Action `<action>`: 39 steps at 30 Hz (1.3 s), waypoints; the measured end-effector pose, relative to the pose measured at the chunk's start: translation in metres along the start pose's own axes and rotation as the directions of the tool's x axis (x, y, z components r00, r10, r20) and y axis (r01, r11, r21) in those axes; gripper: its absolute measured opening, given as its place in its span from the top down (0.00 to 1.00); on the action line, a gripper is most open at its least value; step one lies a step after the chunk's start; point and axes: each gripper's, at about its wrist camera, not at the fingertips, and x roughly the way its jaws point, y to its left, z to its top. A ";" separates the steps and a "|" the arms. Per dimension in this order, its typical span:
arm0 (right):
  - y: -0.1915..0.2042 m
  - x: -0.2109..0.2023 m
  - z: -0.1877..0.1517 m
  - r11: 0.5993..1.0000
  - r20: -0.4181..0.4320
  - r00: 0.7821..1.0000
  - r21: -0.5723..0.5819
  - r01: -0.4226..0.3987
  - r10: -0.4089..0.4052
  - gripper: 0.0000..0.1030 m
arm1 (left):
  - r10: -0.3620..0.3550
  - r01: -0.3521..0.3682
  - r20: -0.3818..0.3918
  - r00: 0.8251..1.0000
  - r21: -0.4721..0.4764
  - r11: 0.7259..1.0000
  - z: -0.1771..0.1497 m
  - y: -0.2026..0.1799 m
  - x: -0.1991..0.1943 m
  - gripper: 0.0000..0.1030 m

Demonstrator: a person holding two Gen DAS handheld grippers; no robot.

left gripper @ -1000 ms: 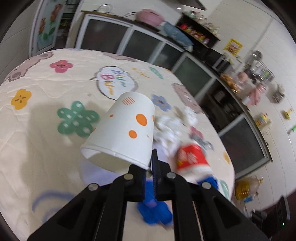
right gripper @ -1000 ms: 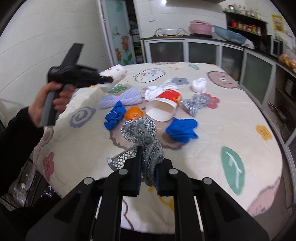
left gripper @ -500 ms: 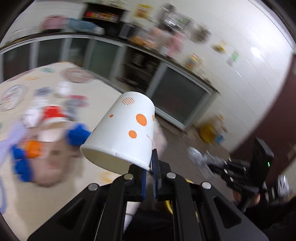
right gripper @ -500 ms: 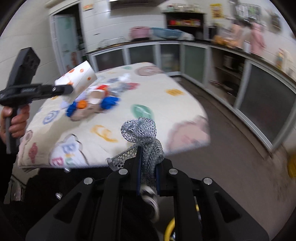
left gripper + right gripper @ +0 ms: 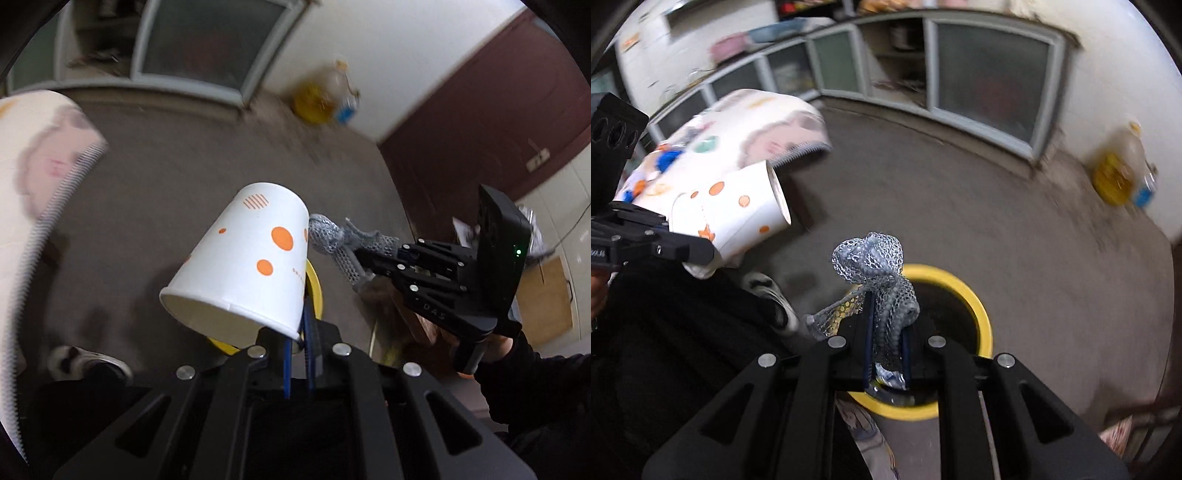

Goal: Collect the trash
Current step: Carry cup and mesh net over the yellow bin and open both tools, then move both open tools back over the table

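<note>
My left gripper (image 5: pixel 300 332) is shut on the rim of a white paper cup with orange dots (image 5: pixel 247 266); the cup also shows in the right wrist view (image 5: pixel 738 210). My right gripper (image 5: pixel 886 332) is shut on a wad of grey foam netting (image 5: pixel 875 258), which also shows in the left wrist view (image 5: pixel 343 240). Both are held over the floor above a yellow-rimmed trash bin (image 5: pixel 979 306), whose rim peeks out behind the cup in the left wrist view (image 5: pixel 316 291). The right gripper (image 5: pixel 364 254) sits just right of the cup.
The table with the patterned cloth (image 5: pixel 753 122) lies back to the left, with more scraps on it. Glass-fronted cabinets (image 5: pixel 982 70) line the wall. A yellow oil jug (image 5: pixel 1115 173) stands on the floor by the wall. A shoe (image 5: pixel 772 295) is near the bin.
Both grippers have swung away from the table and down toward the floor. The yellow-rimmed bin has come into view below them. Both still hold their items.
</note>
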 end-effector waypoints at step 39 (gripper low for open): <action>0.107 -0.053 0.101 0.980 0.483 0.868 -0.200 -0.018 0.115 0.08 | 0.444 -0.334 0.547 0.709 -0.295 0.895 -0.030 0.037 -0.163 0.08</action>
